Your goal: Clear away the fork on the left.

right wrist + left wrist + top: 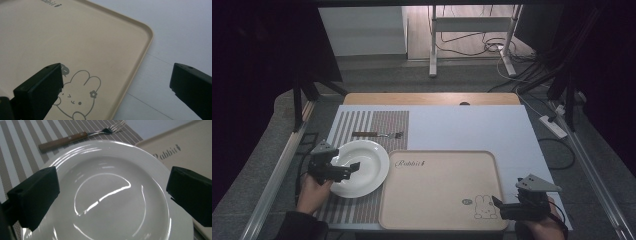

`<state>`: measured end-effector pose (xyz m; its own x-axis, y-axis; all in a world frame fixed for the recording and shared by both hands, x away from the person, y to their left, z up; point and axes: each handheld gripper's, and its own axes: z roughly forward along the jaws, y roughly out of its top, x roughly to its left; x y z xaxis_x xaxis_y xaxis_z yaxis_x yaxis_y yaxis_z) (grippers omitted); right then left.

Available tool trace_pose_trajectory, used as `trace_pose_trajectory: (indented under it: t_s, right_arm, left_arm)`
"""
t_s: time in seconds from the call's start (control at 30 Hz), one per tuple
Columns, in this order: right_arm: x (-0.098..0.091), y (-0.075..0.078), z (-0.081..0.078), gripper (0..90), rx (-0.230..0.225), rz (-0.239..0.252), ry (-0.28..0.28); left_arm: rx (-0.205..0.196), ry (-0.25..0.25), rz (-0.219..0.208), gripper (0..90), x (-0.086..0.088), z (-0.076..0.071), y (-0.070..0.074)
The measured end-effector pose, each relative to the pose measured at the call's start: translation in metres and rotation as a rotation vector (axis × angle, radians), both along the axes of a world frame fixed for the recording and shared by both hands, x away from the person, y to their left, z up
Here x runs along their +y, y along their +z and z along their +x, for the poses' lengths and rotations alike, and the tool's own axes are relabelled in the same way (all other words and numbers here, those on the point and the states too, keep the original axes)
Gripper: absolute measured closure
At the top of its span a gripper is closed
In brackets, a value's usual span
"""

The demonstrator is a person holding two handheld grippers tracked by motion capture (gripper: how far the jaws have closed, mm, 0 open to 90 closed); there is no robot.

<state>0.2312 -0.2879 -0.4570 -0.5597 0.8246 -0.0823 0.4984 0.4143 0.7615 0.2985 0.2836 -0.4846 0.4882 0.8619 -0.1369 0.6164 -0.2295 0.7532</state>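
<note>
Nearest, right gripper [500, 204] spread wide over the bare, smooth beige tray [442, 220], by its rounded corner; left gripper [346, 170] likewise spread above the glossy white round plate [369, 175] on a striped woven mat [362, 122], seemingly poised to pinch the rim; beyond, wooden-handled metal fork [377, 134].

Left claw [346, 169] agape; right claw [498, 204] agape.

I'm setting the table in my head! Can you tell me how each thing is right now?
White plate: empty, on the striped placemat, rim beside the tray.
Tray: empty, flat on the table.
Fork: lying flat behind the plate.
Left gripper: open, over the plate.
Right gripper: open, over the tray's corner.
</note>
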Motion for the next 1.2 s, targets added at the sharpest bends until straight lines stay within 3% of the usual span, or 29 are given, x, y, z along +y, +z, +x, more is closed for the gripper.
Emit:
trace_pose_trajectory:
  t_s: [0.3, 0.73, 0.93, 1.2]
  right_arm:
    - [0.0, 0.0, 0.0, 0.0, 0.001, 0.003, -0.001]
    - [-0.001, 0.0, 0.0, 0.0, 0.006, 0.007, 0.001]
    - [-0.001, 0.0, 0.0, 0.0, 0.009, 0.008, 0.002]
    - [-0.001, 0.0, 0.001, 0.0, 0.01, 0.011, 0.001]
  left_arm:
    - [0.005, -0.004, -0.003, 0.0, -0.002, 0.029, -0.002]
    - [-0.021, -0.007, -0.002, 0.0, -0.009, 0.076, -0.003]
    - [-0.005, -0.003, 0.002, 0.0, -0.009, 0.101, -0.006]
    - [0.014, 0.005, 0.01, 0.1, -0.007, 0.121, -0.01]
